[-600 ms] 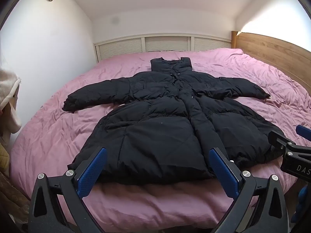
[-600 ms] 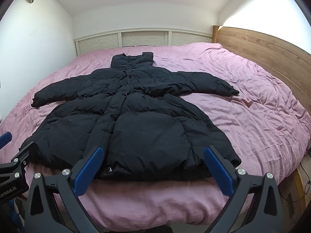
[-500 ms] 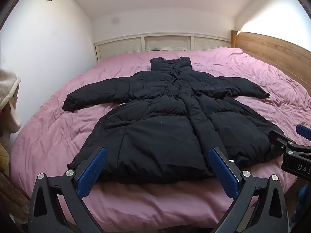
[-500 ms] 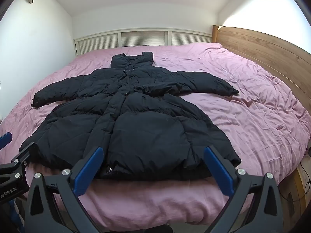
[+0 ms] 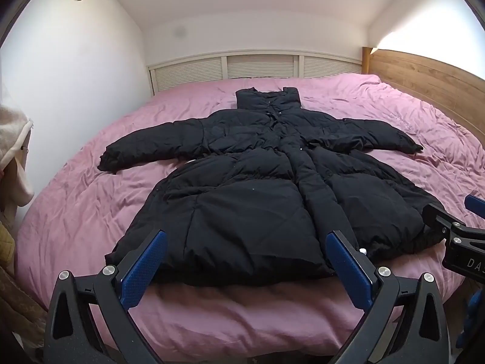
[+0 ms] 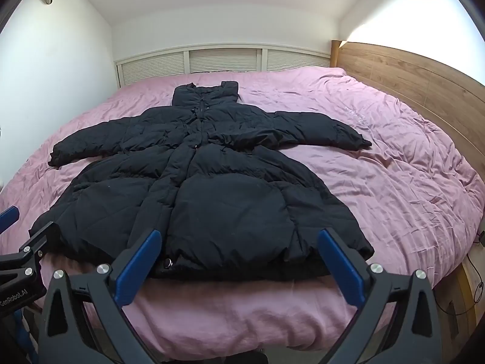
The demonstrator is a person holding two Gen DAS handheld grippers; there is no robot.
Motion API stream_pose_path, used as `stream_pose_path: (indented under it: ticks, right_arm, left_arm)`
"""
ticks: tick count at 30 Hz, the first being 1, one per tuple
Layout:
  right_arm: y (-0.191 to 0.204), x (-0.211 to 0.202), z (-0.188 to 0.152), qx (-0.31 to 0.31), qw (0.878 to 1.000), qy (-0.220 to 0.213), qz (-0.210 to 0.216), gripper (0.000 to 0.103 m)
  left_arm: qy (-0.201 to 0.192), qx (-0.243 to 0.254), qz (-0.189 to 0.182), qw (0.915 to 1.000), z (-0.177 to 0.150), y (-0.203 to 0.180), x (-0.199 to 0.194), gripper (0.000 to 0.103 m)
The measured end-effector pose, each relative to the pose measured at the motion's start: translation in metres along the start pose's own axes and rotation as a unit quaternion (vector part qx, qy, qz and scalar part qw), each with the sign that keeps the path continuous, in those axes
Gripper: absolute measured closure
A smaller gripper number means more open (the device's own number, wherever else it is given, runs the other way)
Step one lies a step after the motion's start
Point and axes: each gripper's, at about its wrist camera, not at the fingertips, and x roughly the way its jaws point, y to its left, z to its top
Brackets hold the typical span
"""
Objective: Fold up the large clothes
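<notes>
A long black padded coat point(image 5: 251, 200) point(image 6: 200, 200) lies flat and face up on the pink bed, collar toward the far wall, both sleeves spread out sideways, hem nearest me. My left gripper point(image 5: 247, 242) hovers over the hem's left half, wide open, nothing between its blue pads. My right gripper point(image 6: 239, 241) hovers over the hem's right half, likewise open and holding nothing. Each gripper's black frame shows at the side of the other's view.
The pink duvet point(image 6: 394, 163) covers the whole bed. A wooden headboard point(image 6: 418, 79) runs along the right side, white slatted panels point(image 5: 257, 66) along the far wall. Pale clothing point(image 5: 15, 157) hangs at the left edge. A cable point(image 6: 473, 288) trails at the bed's right corner.
</notes>
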Motion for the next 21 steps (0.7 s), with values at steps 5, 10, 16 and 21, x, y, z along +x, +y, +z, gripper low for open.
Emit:
stream_pose_path:
  ticks: [5, 10, 16, 21]
  right_arm:
    - [-0.001, 0.000, -0.001, -0.003, 1.000, 0.000, 0.001, 0.000]
    - [0.002, 0.004, -0.003, -0.007, 1.000, 0.005, 0.000, 0.000]
    - [0.002, 0.007, -0.004, -0.006, 1.000, 0.008, -0.002, 0.000]
    - [0.001, 0.007, -0.006, -0.007, 1.000, 0.007, -0.001, 0.000]
  left_arm:
    - [0.002, 0.000, 0.000, 1.0000, -0.001, 0.000, 0.001, 0.001]
    - [0.006, 0.000, 0.000, 1.0000, -0.002, 0.000, 0.003, 0.001]
    - [0.010, -0.004, 0.000, 0.9999, -0.004, 0.002, 0.008, 0.001]
    - [0.009, -0.007, 0.001, 0.9999, -0.006, 0.004, 0.011, 0.001]
